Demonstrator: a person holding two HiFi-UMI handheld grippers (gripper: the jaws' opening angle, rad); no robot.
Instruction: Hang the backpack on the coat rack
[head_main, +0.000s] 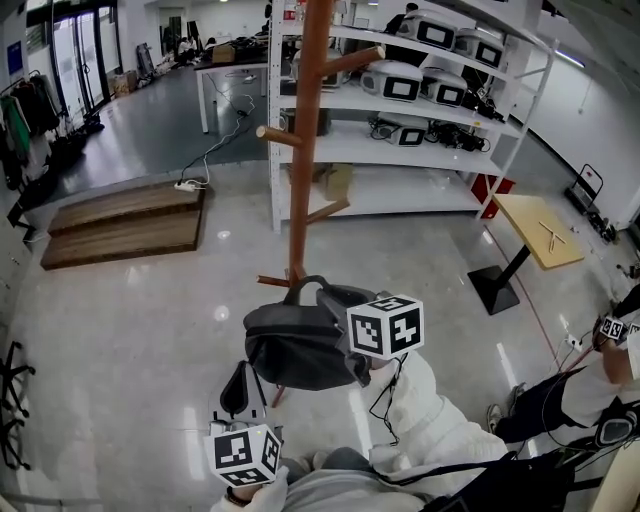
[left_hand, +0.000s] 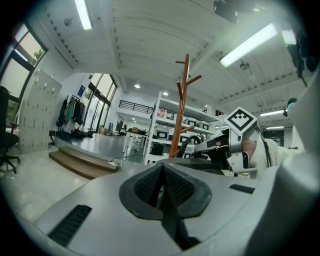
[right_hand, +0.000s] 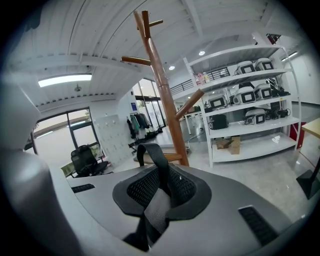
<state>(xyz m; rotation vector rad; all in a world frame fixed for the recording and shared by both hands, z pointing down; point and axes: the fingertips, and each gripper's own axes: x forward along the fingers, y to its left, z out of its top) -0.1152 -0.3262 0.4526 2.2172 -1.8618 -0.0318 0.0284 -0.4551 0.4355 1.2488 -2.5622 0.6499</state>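
Grey floor (head_main: 130, 330): pale and glossy, it spread under everything, and the backpack hung clear above it.
White shelving unit (head_main: 345, 148): it stood behind the coat rack. Its upper shelves carried rows of white devices (head_main: 395, 82) with dark fronts, and a cardboard box (head_main: 338, 180) sat low down.
Wooden platform (head_main: 125, 225): low and stepped, it lay at the left, well apart from the rack.
Coat rack (head_main: 308, 130): a reddish-brown wooden post stood upright, with pegs slanting up off it at several heights.
Backpack (head_main: 295, 350): dark grey to black, soft and rounded, it was held in the air near the foot of the post, between the person and the rack. In the head view its long axis ran left to right, and its top edge was turned toward the post. It looked closed, and nothing inside showed.
Right gripper (right_hand: 161, 186): it was at the bag's top, with the fingers pinching the backpack's webbing. A grey strip trailed down out of the pads.
Left gripper (left_hand: 162, 187): it sat lower and to the left of the bag. The fingers were pressed together on a black strap that ran down from between the pads.
Padded strap (head_main: 233, 390): black and teardrop-shaped, it stood just above the left gripper, beside the bag's lower left corner.
Carry loop (head_main: 300, 281): a black arch rose from the right fingers and pointed at the post.
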